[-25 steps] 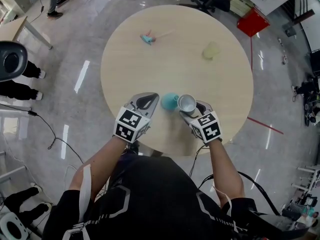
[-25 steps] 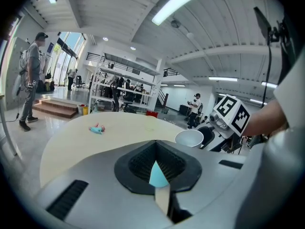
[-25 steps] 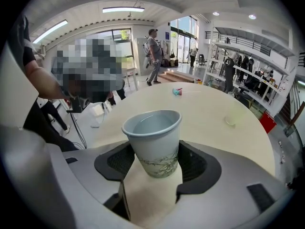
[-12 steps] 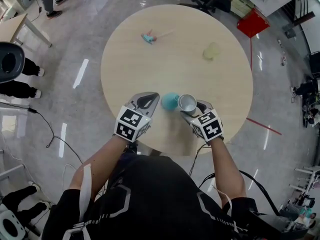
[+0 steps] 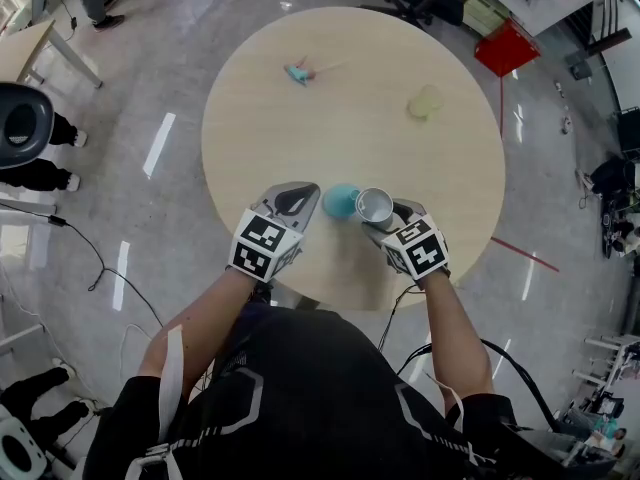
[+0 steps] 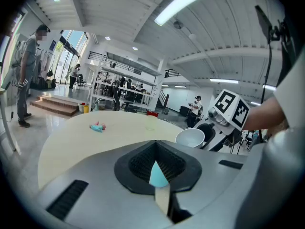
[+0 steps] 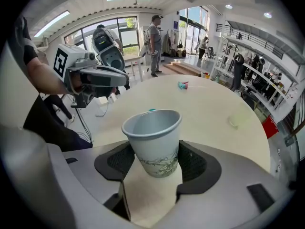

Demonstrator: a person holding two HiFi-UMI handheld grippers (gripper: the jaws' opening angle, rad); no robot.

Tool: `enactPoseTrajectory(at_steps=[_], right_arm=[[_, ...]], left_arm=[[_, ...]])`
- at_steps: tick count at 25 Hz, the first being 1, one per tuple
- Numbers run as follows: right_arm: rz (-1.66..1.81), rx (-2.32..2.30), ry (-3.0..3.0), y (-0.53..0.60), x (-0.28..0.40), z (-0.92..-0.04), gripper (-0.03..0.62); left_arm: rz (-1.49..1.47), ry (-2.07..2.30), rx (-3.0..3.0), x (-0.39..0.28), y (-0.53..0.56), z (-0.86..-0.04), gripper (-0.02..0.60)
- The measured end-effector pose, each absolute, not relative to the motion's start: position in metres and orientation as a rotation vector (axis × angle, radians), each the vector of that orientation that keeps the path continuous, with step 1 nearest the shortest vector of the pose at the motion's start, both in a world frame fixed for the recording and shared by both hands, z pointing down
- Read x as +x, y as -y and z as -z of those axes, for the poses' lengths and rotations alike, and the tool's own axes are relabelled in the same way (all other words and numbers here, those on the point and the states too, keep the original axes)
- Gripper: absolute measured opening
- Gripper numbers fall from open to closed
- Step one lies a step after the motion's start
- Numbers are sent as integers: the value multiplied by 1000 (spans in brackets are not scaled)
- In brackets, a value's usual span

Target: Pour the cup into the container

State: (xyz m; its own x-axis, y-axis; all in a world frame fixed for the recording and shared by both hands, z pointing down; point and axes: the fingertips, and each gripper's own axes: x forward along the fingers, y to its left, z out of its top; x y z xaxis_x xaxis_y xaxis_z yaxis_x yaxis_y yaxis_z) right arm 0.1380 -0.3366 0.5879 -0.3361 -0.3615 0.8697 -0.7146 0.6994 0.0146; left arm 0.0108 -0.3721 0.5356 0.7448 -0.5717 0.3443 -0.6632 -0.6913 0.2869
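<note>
A white paper cup (image 5: 375, 206) (image 7: 155, 140) with a faint leaf print sits between the pads of my right gripper (image 5: 385, 223) (image 7: 153, 161), which is shut on its lower wall. The cup stands upright, and what it holds does not show. A teal container (image 5: 340, 201) stands on the round table (image 5: 360, 118) just left of the cup, touching it. My left gripper (image 5: 303, 200) reaches the container from the left. Its jaws are nearly closed, with a teal sliver (image 6: 157, 174) of the container between the pads. Only a teal edge (image 7: 150, 109) shows behind the cup's rim.
A small teal toy (image 5: 297, 72) (image 6: 98, 127) lies at the table's far left, a pale yellow-green item (image 5: 424, 101) at the far right. The table's near edge runs just under both grippers. A black chair (image 5: 22, 118) and people stand on the floor around.
</note>
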Motion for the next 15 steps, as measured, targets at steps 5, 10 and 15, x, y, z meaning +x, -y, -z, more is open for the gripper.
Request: enactPoseTrajectory(at_steps=[5, 10, 15], right_arm=[[-462, 808, 1938, 337, 138, -587, 291], [-468, 781, 1921, 338, 138, -587, 291], [-471, 766, 1907, 337, 139, -588, 291]], left_arm=[[-305, 951, 2544, 11, 374, -535, -2], [-299, 954, 2540, 10, 375, -536, -2], [-295, 954, 2535, 10, 374, -538, 0]])
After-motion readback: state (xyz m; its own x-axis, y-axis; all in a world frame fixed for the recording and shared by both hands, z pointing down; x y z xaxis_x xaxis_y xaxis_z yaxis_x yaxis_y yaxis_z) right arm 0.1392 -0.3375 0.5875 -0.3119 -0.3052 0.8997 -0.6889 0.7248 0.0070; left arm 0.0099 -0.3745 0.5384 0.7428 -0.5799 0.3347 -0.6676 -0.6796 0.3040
